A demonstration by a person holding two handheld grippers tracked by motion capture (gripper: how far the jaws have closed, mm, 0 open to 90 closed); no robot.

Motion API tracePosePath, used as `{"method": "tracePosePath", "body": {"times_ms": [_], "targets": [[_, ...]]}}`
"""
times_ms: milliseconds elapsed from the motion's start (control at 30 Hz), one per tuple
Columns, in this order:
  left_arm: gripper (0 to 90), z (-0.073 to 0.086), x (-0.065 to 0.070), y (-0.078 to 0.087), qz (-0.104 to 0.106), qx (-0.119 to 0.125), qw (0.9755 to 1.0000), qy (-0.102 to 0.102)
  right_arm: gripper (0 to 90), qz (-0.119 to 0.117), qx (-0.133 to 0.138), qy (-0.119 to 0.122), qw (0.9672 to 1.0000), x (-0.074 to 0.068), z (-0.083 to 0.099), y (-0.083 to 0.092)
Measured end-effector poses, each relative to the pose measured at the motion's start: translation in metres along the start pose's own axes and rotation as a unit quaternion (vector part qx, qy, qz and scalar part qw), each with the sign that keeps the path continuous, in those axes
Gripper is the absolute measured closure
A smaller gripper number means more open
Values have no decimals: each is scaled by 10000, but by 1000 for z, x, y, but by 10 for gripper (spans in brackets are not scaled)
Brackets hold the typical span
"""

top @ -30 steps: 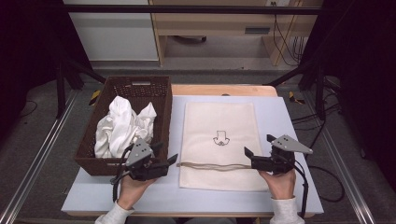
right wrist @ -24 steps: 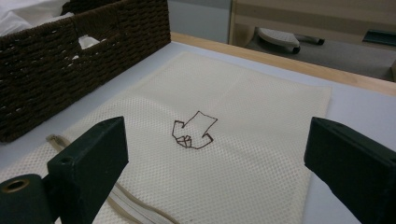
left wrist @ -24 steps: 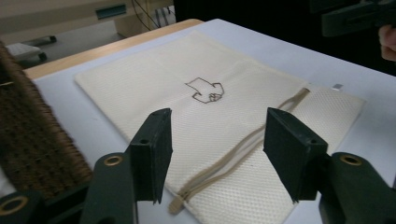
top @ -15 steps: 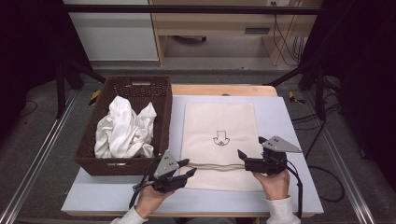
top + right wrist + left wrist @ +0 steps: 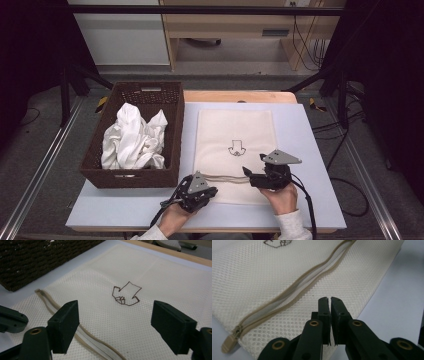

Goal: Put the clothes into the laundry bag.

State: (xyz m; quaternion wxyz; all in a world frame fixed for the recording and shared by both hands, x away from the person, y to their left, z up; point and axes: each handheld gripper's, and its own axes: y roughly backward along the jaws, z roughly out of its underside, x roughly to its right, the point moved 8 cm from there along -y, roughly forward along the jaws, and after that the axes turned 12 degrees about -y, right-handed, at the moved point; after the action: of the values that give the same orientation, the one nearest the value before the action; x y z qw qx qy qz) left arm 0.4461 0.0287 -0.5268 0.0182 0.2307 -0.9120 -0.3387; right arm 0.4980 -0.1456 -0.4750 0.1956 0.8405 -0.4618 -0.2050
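Note:
A cream mesh bag [image 5: 235,135] with a small arrow drawing [image 5: 126,293] lies flat on the table. Its tan zip [image 5: 312,277] gapes open along the near end, with the pull [image 5: 228,343] at one end. My left gripper [image 5: 214,191] is low over the bag's near left corner. Its jaws [image 5: 329,301] have just been closing and are shut, with nothing seen between them. My right gripper [image 5: 246,172] hovers over the zip from the right. Its jaws [image 5: 117,325] have just been closing a little, stand open, and show only the bag below.
A dark wicker basket [image 5: 172,125] holding crumpled white cloth [image 5: 132,137] stands left of the bag, and its wall [image 5: 37,260] is close to the right gripper's far side. The pale table [image 5: 310,150] ends just behind both hands.
The left gripper moved right and down from the basket's front to the bag's near corner, and its jaws shut. The right gripper moved a little left over the bag.

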Motion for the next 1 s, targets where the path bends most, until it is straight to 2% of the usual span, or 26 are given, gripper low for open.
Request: {"method": "tracePosePath", "body": {"times_ms": [100, 167, 200, 367, 400, 600, 633, 700, 800, 1000], "targets": [[888, 4, 1, -6, 17, -93, 10000, -5, 266, -44, -82, -18, 10000, -3, 4, -5], [890, 6, 2, -8, 3, -110, 9999, -13, 276, -58, -236, -45, 9997, -5, 10, -12], [891, 6, 2, -8, 2, -107, 9999, 1, 310, -56, -409, 20, 9991, -7, 17, -20], [892, 6, 2, -9, -15, -117, 9999, -1, 385, -47, -617, 167, 9979, -11, 26, -30], [892, 6, 3, -9, -18, -121, 9999, 2, 419, -27, -761, 209, 9969, -11, 31, -35], [891, 6, 3, -9, -36, -121, 9999, -4, 505, -3, -1052, 318, 9939, -12, 42, -44], [891, 6, 3, -9, -37, -123, 9999, -4, 526, 3, -1109, 417, 9930, -11, 44, -46], [891, 6, 3, -9, -38, -124, 9999, 10, 583, -85, -1117, 348, 9931, -13, 44, -45], [891, 6, 3, -9, -25, -138, 9999, 22, 672, -130, -1193, 378, 9921, -14, 45, -43], [889, 6, 3, -9, -17, -138, 9999, 52, 730, -75, -1157, 377, 9925, -13, 44, -49]]}}
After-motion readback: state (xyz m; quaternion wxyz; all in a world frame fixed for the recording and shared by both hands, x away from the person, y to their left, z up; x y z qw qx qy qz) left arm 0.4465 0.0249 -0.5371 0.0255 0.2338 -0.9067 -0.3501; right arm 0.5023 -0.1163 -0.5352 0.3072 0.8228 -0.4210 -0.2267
